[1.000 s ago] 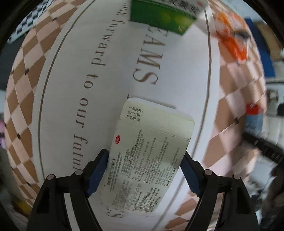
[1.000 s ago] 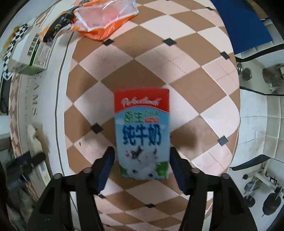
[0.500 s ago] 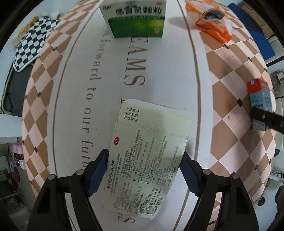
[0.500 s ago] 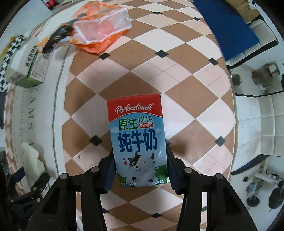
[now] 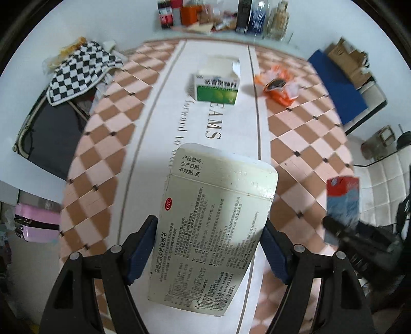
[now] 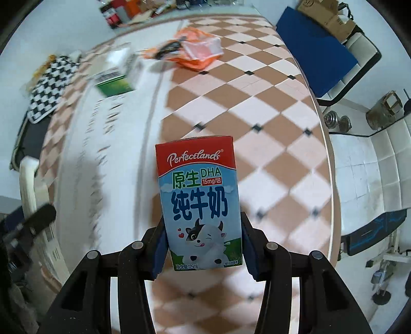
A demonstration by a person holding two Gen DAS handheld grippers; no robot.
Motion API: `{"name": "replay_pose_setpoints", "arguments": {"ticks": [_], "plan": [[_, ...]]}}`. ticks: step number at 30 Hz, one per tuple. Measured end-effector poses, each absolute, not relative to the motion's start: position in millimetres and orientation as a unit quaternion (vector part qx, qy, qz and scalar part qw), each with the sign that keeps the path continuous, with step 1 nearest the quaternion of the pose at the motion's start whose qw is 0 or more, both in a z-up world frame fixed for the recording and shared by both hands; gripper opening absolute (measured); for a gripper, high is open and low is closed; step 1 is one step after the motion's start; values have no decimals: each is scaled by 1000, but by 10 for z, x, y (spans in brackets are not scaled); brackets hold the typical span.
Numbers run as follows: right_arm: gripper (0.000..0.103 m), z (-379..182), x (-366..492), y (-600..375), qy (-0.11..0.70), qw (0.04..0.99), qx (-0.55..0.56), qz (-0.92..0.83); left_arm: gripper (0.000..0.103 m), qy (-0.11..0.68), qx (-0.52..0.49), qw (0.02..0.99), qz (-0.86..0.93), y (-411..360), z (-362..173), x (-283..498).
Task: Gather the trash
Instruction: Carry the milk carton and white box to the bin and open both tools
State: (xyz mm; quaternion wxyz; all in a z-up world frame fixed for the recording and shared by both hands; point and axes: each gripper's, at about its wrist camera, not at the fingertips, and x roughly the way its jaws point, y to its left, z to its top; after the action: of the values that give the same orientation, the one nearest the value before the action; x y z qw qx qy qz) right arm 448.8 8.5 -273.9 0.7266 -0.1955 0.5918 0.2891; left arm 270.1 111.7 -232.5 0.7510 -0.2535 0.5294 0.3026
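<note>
Left gripper (image 5: pixel 209 246): its blue pads are pressing both long sides of the cream box (image 5: pixel 213 226), clenched on it and holding it above the table.
Cream box: it is showing a red "OTC" oval, "产品批号 / 生产日期 / 有效期 至" on its far flap, and "说明书" along its left edge; the fine print is proving too small to read. Its near end is reaching back past the pads toward the camera.
Right gripper (image 6: pixel 203 250): its jaws are grasping the milk carton (image 6: pixel 199 203) by the lower sides, upright, off the table.
Milk carton: it is reading "Perfectlands" on red, then "原生 DHA 15mg/包", "纯牛奶", a cartoon cow and "净含量:125mL". In the left view it is appearing blurred at the right edge (image 5: pixel 343 203).
Table (image 5: pixel 303 144): it is wearing a brown-and-pink checked cloth with a white strip reading "forward to" and "EAMS"; the cream box is cutting off the rest.
Green box (image 5: pixel 218 86): it is lying on the white strip, well beyond the cream box; its Chinese name is blurring out.
Orange wrapper (image 5: pixel 281 88): it is lying crumpled just right of the green box, with a dark piece on it.
Checked rag (image 5: pixel 79 68): it is hanging off the far left, beside the table.
Far shelf: bottles (image 5: pixel 165 12) and boxes are standing there, labels unreadable.
</note>
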Motion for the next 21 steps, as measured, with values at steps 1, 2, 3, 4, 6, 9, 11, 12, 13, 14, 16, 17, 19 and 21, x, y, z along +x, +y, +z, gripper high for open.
{"name": "replay_pose_setpoints", "arguments": {"ticks": [1, 2, 3, 4, 6, 9, 11, 12, 13, 14, 16, 17, 19, 21], "plan": [[51, -2625, 4316, -33, 587, 731, -189, 291, 75, 523, -251, 757, 301, 1121, -2285, 2599], [51, -2574, 4122, -96, 583, 735, -185, 293, 75, 515, -248, 765, 297, 1017, -2190, 2444], [51, -2517, 3946, -170, 579, 739, -179, 294, 75, 511, -247, 770, 293, 1041, -2185, 2303], [51, -2451, 3793, -259, 576, 743, -172, 294, 75, 505, -246, 776, 288, 968, -2110, 2146], [51, -2298, 3367, -450, 570, 750, -162, 294, 75, 499, -247, 784, 275, 923, -2068, 1876], [51, -2173, 2794, -726, 565, 759, -148, 288, 75, 494, -249, 794, 254, 690, -2002, 1458], [51, -2144, 2383, -939, 571, 760, -134, 280, 75, 497, -256, 794, 240, 572, -2032, 1194], [51, -2142, 2217, -1037, 575, 759, -128, 278, 75, 499, -259, 793, 235, 527, -2061, 1079], [51, -2161, 2011, -1155, 581, 756, -121, 275, 75, 503, -265, 790, 231, 469, -2096, 942], [51, -2181, 1858, -1242, 585, 754, -118, 275, 75, 509, -275, 785, 224, 399, -2155, 794], [51, -2296, 1498, -1460, 602, 743, -111, 270, 75, 522, -292, 773, 212, 294, -2308, 574], [51, -2357, 1342, -1564, 612, 735, -110, 270, 75, 526, -298, 769, 207, 256, -2371, 502], [51, -2525, 1059, -1748, 631, 720, -106, 268, 75, 542, -315, 754, 196, 120, -2570, 301], [51, -2719, 893, -1874, 649, 704, -108, 267, 75, 561, -333, 735, 187, 4, -2853, 132]]}}
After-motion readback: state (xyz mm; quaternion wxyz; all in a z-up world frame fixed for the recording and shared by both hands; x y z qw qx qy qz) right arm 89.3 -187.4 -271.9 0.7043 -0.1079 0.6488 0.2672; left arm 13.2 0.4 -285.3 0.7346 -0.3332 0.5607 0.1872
